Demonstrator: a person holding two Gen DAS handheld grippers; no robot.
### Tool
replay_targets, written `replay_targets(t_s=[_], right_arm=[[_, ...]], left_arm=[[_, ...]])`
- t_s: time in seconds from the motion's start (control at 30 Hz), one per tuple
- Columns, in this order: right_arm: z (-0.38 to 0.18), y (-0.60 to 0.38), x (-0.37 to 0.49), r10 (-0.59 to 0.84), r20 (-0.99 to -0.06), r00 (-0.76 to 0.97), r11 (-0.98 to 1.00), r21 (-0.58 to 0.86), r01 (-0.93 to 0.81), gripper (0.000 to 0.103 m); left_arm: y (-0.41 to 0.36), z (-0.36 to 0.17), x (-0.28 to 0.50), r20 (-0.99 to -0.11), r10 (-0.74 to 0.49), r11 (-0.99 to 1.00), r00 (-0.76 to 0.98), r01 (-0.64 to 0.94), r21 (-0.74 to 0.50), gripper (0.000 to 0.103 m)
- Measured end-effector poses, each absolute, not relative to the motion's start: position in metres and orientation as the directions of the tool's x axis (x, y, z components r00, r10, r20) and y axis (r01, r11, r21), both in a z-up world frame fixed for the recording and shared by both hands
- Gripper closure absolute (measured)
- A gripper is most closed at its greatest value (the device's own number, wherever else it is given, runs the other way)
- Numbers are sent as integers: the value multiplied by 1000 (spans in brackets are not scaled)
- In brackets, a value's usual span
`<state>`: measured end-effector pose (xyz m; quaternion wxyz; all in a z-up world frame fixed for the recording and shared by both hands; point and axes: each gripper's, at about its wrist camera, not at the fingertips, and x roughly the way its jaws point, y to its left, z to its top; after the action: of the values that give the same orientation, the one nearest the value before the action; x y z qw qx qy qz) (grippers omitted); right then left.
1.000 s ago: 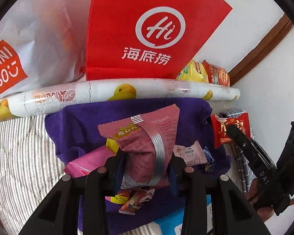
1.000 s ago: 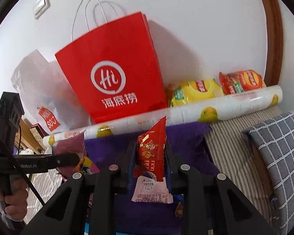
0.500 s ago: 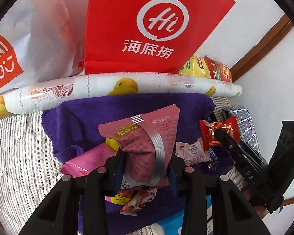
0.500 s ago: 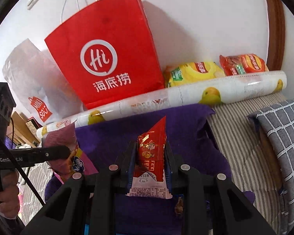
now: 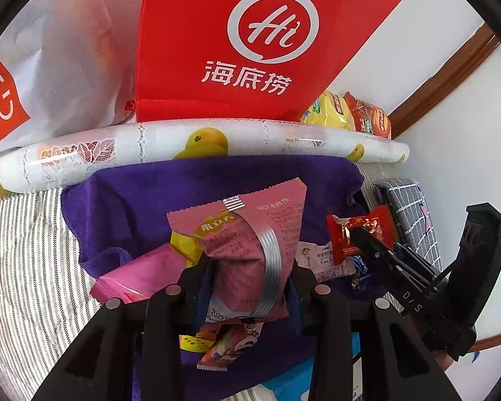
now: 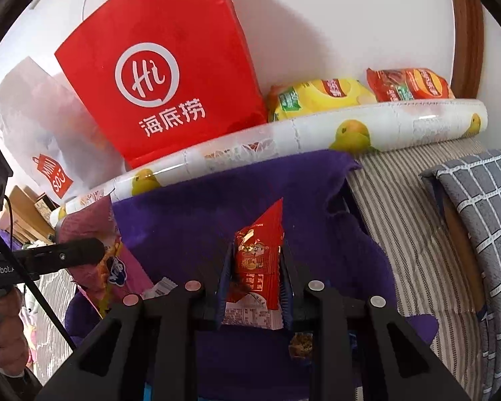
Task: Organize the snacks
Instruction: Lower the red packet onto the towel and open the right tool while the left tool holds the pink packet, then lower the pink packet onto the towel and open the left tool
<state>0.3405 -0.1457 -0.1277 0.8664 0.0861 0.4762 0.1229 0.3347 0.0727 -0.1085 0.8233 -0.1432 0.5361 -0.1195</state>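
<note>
Two hand-held grippers over a purple towel, each carrying one snack. The left gripper has its jaws closed on one dusty-pink packet, which stands upright between the fingers with a silver seam running down its face. The right gripper has its jaws closed on one small red packet, also upright, its white printed end hanging below the fingers. From the left wrist view, the right gripper appears at the right edge with the red packet at its tip, raised above the towel.

On the towel lie several loose snacks: one bright pink packet just left of the left gripper, one small white wrapper to its right, and one colourful packet beneath the jaws. The exact total cannot be counted, as the grippers hide part of the pile.

Behind the towel lies one long roll printed with yellow ducks. Behind the roll stand two bags: one red paper bag and one white plastic bag to its left. Two crisp bags rest to the right of the red bag, one yellow and one red-orange. One grey checked pillow lies on the striped sheet at the right.
</note>
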Motion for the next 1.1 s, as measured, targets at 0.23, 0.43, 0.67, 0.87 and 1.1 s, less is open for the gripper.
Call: replay_targets(t_s=[0.23,0.43,0.67,0.87,1.1], right_arm=[[-133,-146,343,272,-828,490,962,245,-121,73],[-134,-146,343,270,-834,482,963,243,-119,72],[-128,-144,340,272,-821,501,962,236,-135,47],[-116,-145,335,280,-787,549,960,244,-140,34],[-99,-152,332,292,-752,591,954,273,-123,32]], left_arm=[[72,-110,335,-849,-348,931,396,44,-361,66],[72,-110,334,-851,-348,932,394,49,-359,66],[72,-110,334,-851,-347,932,394,49,-358,66],[71,-111,335,-851,-351,931,390,50,-361,66],[72,-111,334,-854,-354,930,381,47,-365,66]])
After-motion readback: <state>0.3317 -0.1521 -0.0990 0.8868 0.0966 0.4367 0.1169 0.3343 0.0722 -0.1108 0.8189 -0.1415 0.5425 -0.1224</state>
